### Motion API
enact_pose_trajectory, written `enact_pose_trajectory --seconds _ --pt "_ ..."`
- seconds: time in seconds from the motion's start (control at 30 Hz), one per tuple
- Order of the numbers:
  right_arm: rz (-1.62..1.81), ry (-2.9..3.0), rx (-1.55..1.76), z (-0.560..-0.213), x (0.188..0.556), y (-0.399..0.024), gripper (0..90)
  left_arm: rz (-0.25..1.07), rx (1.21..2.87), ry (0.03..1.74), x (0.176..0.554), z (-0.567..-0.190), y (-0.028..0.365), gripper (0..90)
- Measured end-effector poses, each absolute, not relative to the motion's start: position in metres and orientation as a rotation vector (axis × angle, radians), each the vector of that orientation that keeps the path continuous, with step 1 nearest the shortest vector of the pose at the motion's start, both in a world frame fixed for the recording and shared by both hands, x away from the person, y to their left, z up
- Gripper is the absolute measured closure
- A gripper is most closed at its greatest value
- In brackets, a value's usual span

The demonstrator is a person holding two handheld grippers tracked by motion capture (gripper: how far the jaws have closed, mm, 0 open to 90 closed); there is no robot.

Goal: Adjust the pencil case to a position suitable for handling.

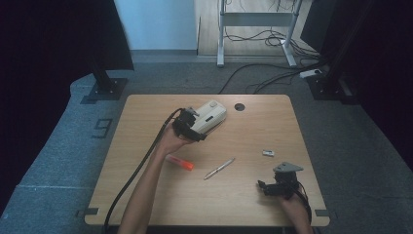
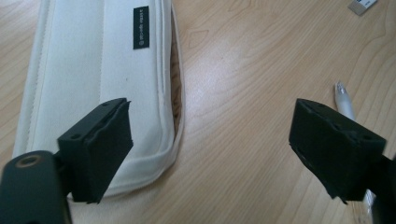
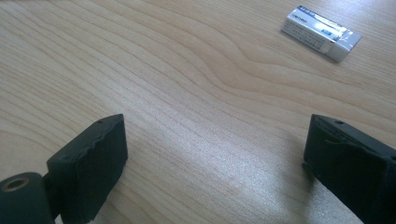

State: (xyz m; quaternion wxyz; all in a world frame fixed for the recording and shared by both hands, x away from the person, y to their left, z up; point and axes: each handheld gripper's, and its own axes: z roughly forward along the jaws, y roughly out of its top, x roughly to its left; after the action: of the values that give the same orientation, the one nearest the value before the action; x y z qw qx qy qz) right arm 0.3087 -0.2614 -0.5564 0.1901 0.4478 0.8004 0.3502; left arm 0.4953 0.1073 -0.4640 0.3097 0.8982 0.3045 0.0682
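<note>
The left gripper (image 1: 198,130) is hovering wide open, holding nothing, at the near end of a white pouch (image 1: 210,115) lying at twelve o'clock on the table (image 1: 146,195); the right gripper (image 1: 265,187), at four o'clock, is gaping empty

One camera looks down from above the table (image 1: 146,195); two ride low on the grippers, both catching the eraser (image 3: 321,32).

left tongs (image 1: 191,127) at white pouch (image 1: 210,115) | right tongs (image 1: 276,187) apart
</note>
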Motion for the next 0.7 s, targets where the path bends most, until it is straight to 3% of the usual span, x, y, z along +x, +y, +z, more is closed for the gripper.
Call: enact_pose_trajectory --seconds 0.37,0.7 --pt "0.986 2.249 1.259 -0.557 0.309 -0.261 5.9 0.161 2.358 0.834 0.519 -0.476 0.098 34.3" --pt "0.987 2.250 1.255 -0.557 0.309 -0.261 6.0 0.199 2.384 0.891 0.532 -0.498 0.102 35.8"
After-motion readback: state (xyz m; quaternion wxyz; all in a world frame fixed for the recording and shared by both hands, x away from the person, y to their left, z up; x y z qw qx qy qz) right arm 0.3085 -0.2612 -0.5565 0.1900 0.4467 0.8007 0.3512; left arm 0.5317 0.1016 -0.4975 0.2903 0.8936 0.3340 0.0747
